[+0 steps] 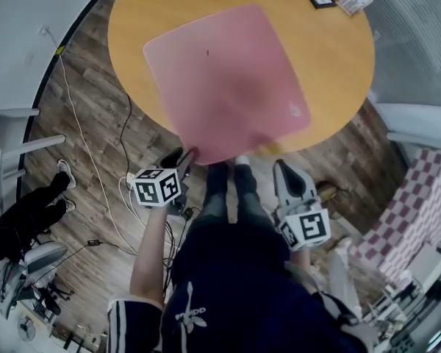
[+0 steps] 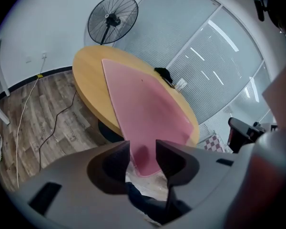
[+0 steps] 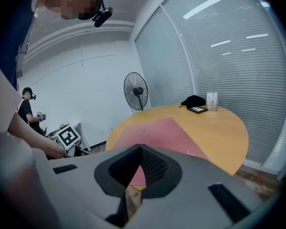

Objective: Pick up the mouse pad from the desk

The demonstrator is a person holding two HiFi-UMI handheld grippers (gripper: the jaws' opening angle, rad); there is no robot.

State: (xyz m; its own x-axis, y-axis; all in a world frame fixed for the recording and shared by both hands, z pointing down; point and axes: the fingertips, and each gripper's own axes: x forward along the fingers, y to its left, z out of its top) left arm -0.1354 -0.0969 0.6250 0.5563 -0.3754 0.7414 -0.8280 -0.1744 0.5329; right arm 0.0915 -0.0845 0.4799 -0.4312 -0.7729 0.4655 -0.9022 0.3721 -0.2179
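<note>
Head view shows the pink pad [image 1: 228,79] lying flat on the round desk [image 1: 338,57], its near edge hanging over the rim toward the person. The left gripper [image 1: 185,157] sits just at that overhanging edge; in the left gripper view its jaws stand well apart with the pad's near corner in the gap, and neither jaw presses on it. The right gripper [image 1: 283,169] hangs below the rim, apart from the pad, its jaws closed tip to tip on nothing. A fan [image 2: 112,20] stands beyond the desk on the wood floor [image 1: 95,123].
</note>
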